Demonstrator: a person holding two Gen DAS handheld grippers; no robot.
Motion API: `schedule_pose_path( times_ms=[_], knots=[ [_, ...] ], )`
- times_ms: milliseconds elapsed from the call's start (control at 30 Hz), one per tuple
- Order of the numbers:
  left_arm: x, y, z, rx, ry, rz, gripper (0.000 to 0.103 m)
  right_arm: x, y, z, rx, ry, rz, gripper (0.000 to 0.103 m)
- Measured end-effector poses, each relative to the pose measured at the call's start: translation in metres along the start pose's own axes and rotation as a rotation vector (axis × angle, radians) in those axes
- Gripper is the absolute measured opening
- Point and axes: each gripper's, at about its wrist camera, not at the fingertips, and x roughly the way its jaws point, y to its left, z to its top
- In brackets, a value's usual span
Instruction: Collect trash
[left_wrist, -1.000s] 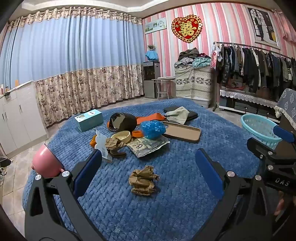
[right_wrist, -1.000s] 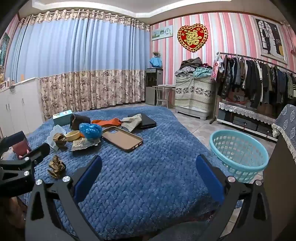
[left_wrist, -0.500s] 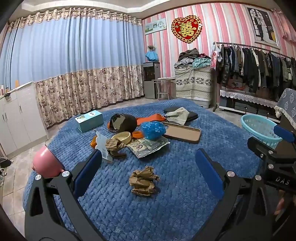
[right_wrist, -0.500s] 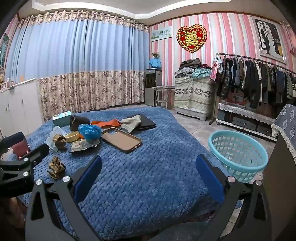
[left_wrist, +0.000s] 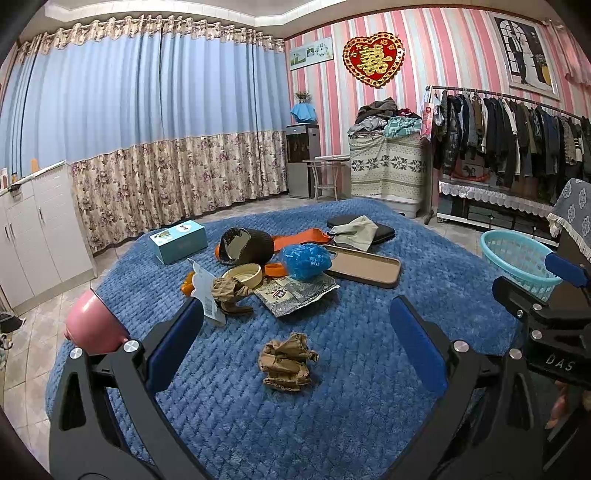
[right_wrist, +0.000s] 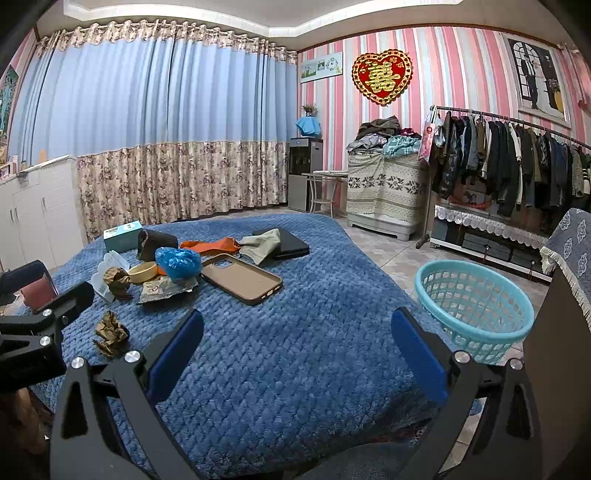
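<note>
A crumpled brown paper wad (left_wrist: 286, 362) lies on the blue quilted cover, between and just ahead of the wide-apart fingers of my open left gripper (left_wrist: 295, 343); it shows in the right wrist view as a paper wad (right_wrist: 110, 333) at the left. Farther back lie a second brown wad (left_wrist: 227, 293), a blue plastic bag (left_wrist: 304, 261), a printed wrapper (left_wrist: 295, 293) and a white tag (left_wrist: 205, 291). My right gripper (right_wrist: 295, 343) is open over bare cover. A turquoise basket (right_wrist: 474, 304) stands on the floor to the right.
A phone case (left_wrist: 365, 266), tissue box (left_wrist: 178, 240), dark pouch (left_wrist: 245, 246), tan round lid (left_wrist: 243, 275), orange strap (left_wrist: 303, 236), cloth on a black case (left_wrist: 356, 230) and pink cup (left_wrist: 94, 326) share the cover. A clothes rack (right_wrist: 509, 162) lines the right wall.
The right wrist view has drifted slightly, so the basket and clutter sit a little differently. The left gripper and the paper wad have not visibly moved.
</note>
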Motion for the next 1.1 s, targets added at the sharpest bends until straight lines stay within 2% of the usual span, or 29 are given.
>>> schedule_pose_path(
  times_ms=[933, 1100],
  knots=[
    [0.0, 0.0, 0.0, -0.004, 0.0, 0.0, 0.098, -0.002, -0.004, 0.002, 0.0, -0.001, -0.001, 0.099],
    [-0.01, 0.004, 0.011, -0.004, -0.001, 0.0, 0.098, -0.001, -0.003, 0.002, 0.0, -0.002, -0.003, 0.099]
  ],
)
